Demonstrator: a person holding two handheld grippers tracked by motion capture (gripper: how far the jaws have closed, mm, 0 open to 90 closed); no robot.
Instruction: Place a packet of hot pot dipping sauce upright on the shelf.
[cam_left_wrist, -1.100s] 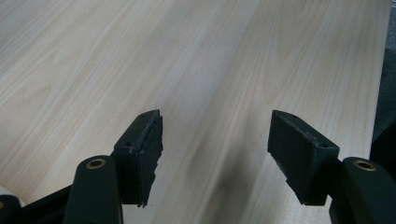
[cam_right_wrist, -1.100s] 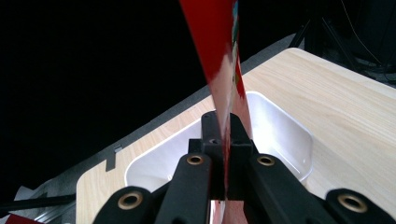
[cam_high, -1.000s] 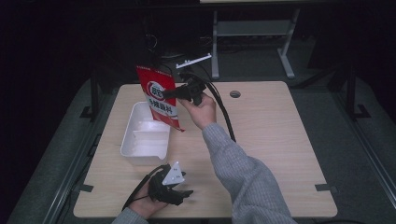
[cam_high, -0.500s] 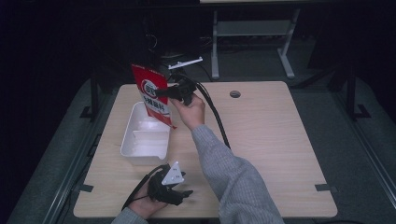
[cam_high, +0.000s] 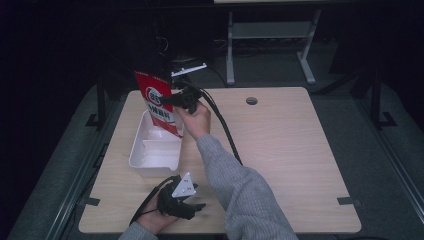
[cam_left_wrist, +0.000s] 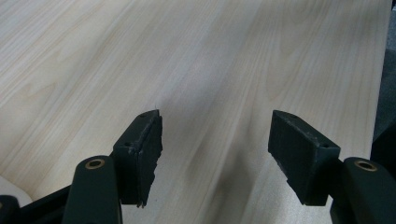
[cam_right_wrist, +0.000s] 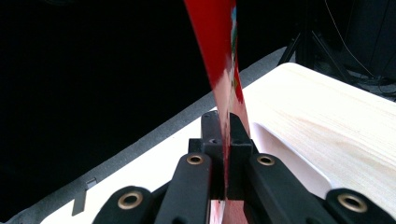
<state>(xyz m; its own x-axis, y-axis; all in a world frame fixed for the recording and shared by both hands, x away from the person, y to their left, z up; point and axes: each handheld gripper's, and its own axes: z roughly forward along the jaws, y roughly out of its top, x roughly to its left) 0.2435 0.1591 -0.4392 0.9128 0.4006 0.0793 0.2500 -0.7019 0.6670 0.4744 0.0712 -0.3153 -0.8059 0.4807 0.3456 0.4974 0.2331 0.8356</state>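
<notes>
A red and white snack bag (cam_high: 159, 102) hangs upright over the far end of the white two-compartment tray (cam_high: 150, 161). My right gripper (cam_high: 169, 100) is shut on the bag's edge; in the right gripper view the red bag (cam_right_wrist: 219, 56) rises edge-on from between the closed jaws of my right gripper (cam_right_wrist: 225, 140). My left gripper (cam_high: 192, 206) rests on the table near the front edge, below the tray, with a grey three-cornered plate on top. In the left gripper view my left gripper (cam_left_wrist: 215, 140) stands open over bare wood with nothing between the jaws.
The light wooden table (cam_high: 280, 150) has a round cable hole (cam_high: 251, 100) at the back. A black cable (cam_high: 225, 132) trails from the right gripper across the table. Dark floor and a metal stand (cam_high: 270, 35) lie beyond the far edge.
The right gripper has carried the bag to the left and a little lower, from beside the tray to over its far end. The left gripper has stayed put.
</notes>
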